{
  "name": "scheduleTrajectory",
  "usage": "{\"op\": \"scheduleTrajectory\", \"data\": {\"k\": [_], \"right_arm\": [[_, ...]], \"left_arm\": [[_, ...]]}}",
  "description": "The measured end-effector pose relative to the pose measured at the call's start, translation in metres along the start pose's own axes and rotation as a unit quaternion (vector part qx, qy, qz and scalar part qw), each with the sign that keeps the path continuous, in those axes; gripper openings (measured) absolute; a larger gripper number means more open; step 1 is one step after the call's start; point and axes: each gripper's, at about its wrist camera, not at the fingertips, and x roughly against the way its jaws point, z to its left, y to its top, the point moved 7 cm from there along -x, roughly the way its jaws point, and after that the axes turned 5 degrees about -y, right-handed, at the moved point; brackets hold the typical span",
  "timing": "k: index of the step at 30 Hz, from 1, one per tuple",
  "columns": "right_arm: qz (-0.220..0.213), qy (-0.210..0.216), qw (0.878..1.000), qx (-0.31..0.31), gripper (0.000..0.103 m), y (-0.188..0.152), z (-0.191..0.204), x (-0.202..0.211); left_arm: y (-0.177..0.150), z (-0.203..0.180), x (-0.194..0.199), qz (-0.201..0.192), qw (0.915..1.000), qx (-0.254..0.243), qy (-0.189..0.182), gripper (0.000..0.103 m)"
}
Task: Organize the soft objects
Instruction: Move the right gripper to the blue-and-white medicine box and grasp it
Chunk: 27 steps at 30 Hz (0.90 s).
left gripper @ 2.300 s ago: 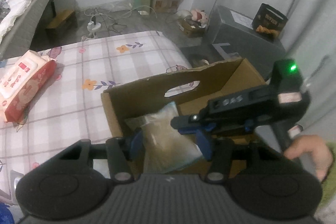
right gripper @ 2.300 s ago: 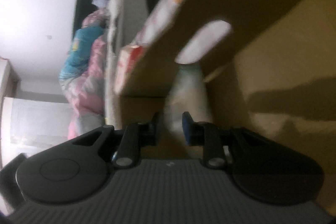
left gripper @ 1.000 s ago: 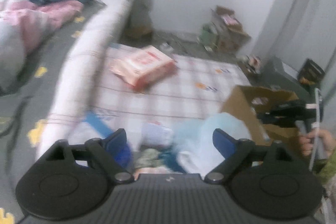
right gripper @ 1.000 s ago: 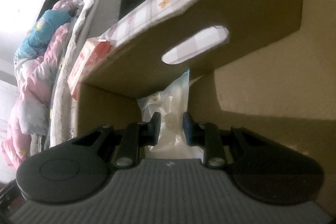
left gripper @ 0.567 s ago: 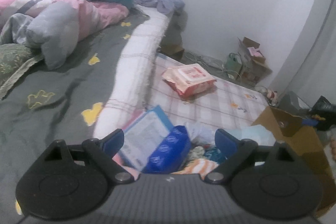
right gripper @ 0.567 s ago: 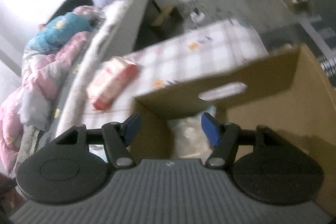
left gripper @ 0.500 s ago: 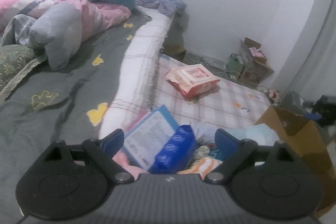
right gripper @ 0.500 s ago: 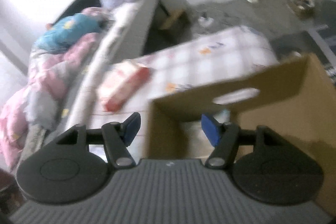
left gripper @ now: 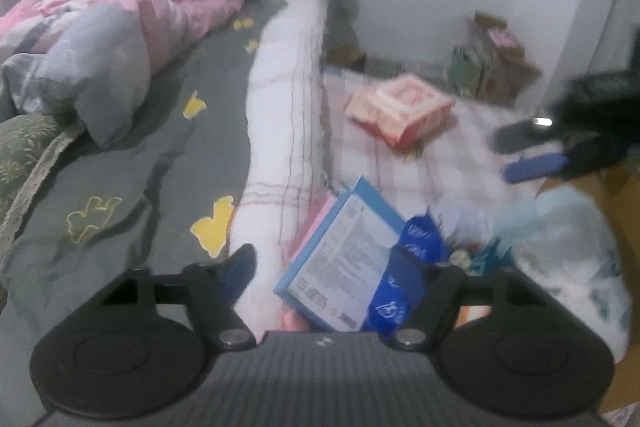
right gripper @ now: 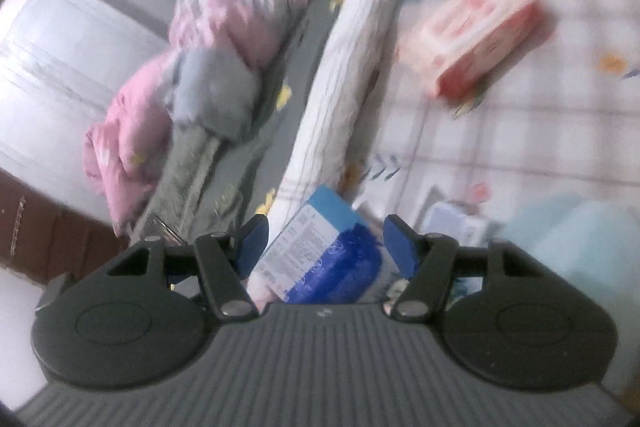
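A pile of soft packs lies on the checked mattress: a light blue flat pack (left gripper: 340,255) (right gripper: 308,231), a dark blue pack (left gripper: 404,267) (right gripper: 340,267), and a pale blue bag (left gripper: 568,239) (right gripper: 576,239). A pink-red wipes pack (left gripper: 404,115) (right gripper: 472,31) lies farther off. My left gripper (left gripper: 324,263) is open and empty just above the light blue pack. My right gripper (right gripper: 324,243) is open and empty over the same pile; it also shows blurred in the left wrist view (left gripper: 560,147). The cardboard box's edge (left gripper: 616,195) is at the right.
A grey sheet (left gripper: 140,147) with yellow patches and a bundled pink and teal quilt (left gripper: 120,11) lie to the left. Boxes and clutter (left gripper: 492,55) stand on the floor by the far wall. Both views are motion blurred.
Both grippers let go of the clear bag in the box and opened. Both swung left from the box to the pile of packs on the mattress.
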Motion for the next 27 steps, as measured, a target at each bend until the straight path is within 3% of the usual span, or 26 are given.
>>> {"op": "scheduleTrajectory", "data": {"k": [11,12,16,20,22,27], "right_arm": [[0.089,-0.047,0.995,-0.023,0.062,0.021,-0.013,-0.146],[0.082,-0.043,0.996,-0.009,0.067,0.024,-0.010,-0.150],[0.109,-0.013,0.994,-0.002,0.068,0.022,0.002,-0.163],[0.118,-0.035,0.992,0.031,0.068,0.017,0.015,-0.169],[0.132,-0.011,0.991,0.023,0.059,0.013,0.022,-0.172],[0.122,-0.011,0.991,0.060,0.041,0.012,0.046,-0.167]], "left_arm": [[-0.005,0.006,-0.052,0.060,0.9975,-0.034,0.011,0.047],[-0.006,0.008,-0.052,0.063,0.9975,-0.031,0.009,0.047],[-0.008,0.011,-0.048,0.062,0.9979,-0.021,0.003,0.046],[-0.013,0.015,-0.043,0.060,0.9980,-0.018,0.004,0.045],[-0.014,0.018,-0.041,0.061,0.9981,-0.012,0.004,0.045],[-0.015,0.025,-0.034,0.057,0.9982,0.008,-0.015,0.046]]}}
